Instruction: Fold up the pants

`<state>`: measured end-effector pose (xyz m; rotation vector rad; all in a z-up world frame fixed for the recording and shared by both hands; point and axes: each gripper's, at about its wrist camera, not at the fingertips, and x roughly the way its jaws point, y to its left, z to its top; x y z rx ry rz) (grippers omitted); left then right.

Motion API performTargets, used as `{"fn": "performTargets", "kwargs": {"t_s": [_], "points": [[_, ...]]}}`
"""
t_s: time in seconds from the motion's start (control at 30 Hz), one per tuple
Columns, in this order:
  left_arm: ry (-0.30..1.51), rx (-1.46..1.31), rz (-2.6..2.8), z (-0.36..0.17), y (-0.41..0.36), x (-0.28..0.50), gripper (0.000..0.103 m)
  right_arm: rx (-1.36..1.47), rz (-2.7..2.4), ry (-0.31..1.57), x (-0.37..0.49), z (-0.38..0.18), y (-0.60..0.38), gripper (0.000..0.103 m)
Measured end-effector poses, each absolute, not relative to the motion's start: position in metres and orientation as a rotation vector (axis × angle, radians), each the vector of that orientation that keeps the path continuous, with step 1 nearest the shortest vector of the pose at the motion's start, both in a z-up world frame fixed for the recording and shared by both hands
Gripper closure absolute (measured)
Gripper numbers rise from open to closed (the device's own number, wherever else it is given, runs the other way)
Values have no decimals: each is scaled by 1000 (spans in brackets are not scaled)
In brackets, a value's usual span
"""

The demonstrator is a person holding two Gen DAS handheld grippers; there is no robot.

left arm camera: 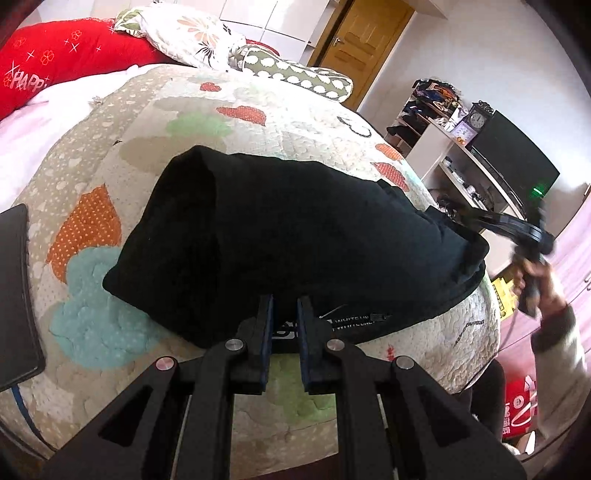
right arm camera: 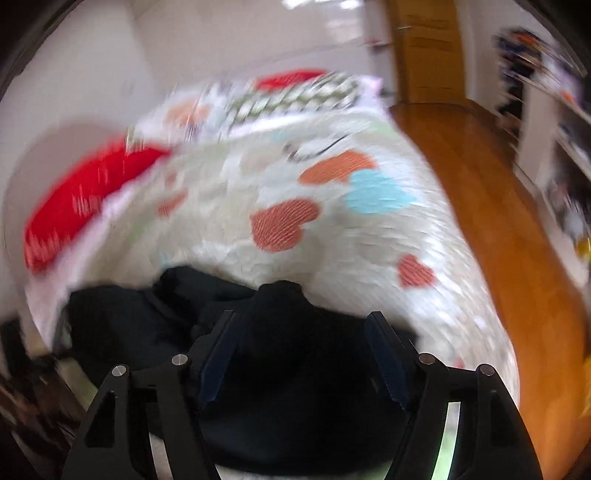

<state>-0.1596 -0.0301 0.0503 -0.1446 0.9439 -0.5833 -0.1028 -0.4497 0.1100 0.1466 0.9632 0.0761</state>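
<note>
Black pants [left arm camera: 295, 236] lie folded in a wide bundle on the quilted bed cover [left arm camera: 110, 177]. A white-lettered label shows at their near edge. My left gripper [left arm camera: 285, 301] sits at that near edge, jaws narrowed to a slit with black fabric and a logo showing between the pads. My right gripper [left arm camera: 487, 223] is blurred, held in a hand [left arm camera: 532, 273] at the bundle's right end, off the cloth. In the right wrist view, which is motion-blurred, the right gripper [right arm camera: 303, 332] stands open above the pants [right arm camera: 147, 317], its pads apart from the fabric.
A red pillow [left arm camera: 55, 62] and patterned pillows [left arm camera: 184, 33] lie at the bed's head. A dark flat device [left arm camera: 14, 295] rests at the left edge. White shelves with a clock [left arm camera: 478, 120] and a monitor [left arm camera: 517, 155] stand right of the bed, beyond a wooden floor [right arm camera: 498, 206].
</note>
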Motion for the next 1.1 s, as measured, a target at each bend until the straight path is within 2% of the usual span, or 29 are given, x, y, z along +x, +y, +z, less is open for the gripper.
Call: {"fn": "performTargets", "kwargs": {"t_s": [0.07, 0.1, 0.13, 0.2, 0.23, 0.47, 0.57, 0.67, 0.77, 0.83, 0.87, 0.93, 0.97, 1.0, 1.07, 1.1], "points": [[946, -146, -583, 52, -30, -159, 93, 99, 103, 1052, -81, 89, -443, 31], [946, -147, -585, 53, -30, -159, 93, 90, 118, 1075, -78, 80, -440, 37], [944, -146, -588, 55, -29, -158, 93, 94, 135, 1082, -79, 73, -440, 59], [937, -144, -592, 57, -28, -157, 93, 73, 142, 1060, -84, 79, -436, 77], [937, -145, -591, 57, -28, -156, 93, 68, 149, 1031, -88, 87, -438, 96], [848, -168, -580, 82, -23, -152, 93, 310, -35, 616, -159, 187, -500, 96], [824, -161, -568, 87, -15, -156, 93, 339, -106, 626, -201, 173, -509, 96], [855, -173, -520, 76, -1, -156, 93, 352, -139, 739, -225, 131, -509, 95], [932, -228, -471, 53, 11, -153, 93, 362, -156, 856, -233, 97, -508, 89], [960, -236, -450, 45, 15, -154, 93, 348, -192, 897, -241, 94, -510, 74], [966, -260, -458, 45, 17, -155, 93, 341, -218, 885, -246, 100, -513, 69], [954, -277, -465, 51, 20, -158, 92, 341, -255, 826, -252, 117, -515, 53], [945, -272, -457, 56, 21, -159, 83, 345, -238, 795, -253, 128, -513, 51], [939, -271, -451, 58, 21, -159, 61, 347, -197, 769, -249, 138, -508, 49], [907, -296, -446, 66, 22, -158, 33, 332, -90, 750, -233, 149, -487, 47], [893, -307, -445, 68, 23, -158, 31, 320, -42, 751, -226, 150, -477, 45]]}}
